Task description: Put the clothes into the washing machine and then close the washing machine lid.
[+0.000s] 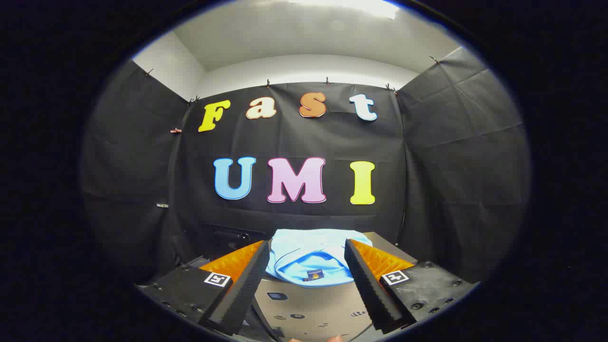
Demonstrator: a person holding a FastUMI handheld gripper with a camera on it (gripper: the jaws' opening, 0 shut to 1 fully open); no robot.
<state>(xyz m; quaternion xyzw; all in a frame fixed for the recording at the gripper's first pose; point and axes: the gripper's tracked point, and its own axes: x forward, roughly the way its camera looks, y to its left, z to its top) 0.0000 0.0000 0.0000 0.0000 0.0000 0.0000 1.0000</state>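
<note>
My gripper (304, 266) has its fingers spread apart, touching nothing. Between their tips, left to right, lies the folded light blue shirt (311, 256), resting at the far edge of the grey washing machine lid (308, 308) beneath me.

1. This is a recording booth set up for a laundry chore, not a lived-in home: black cloth walls (456, 156) hang on three sides, held up by small clips (327, 80) along their upper edges.
2. Above the cloth run plain white walls (304, 69) and a ceiling with a bright strip light (351, 5).
3. A folded light-blue garment (311, 259) lies on a grey-beige appliance top (308, 308).
</note>
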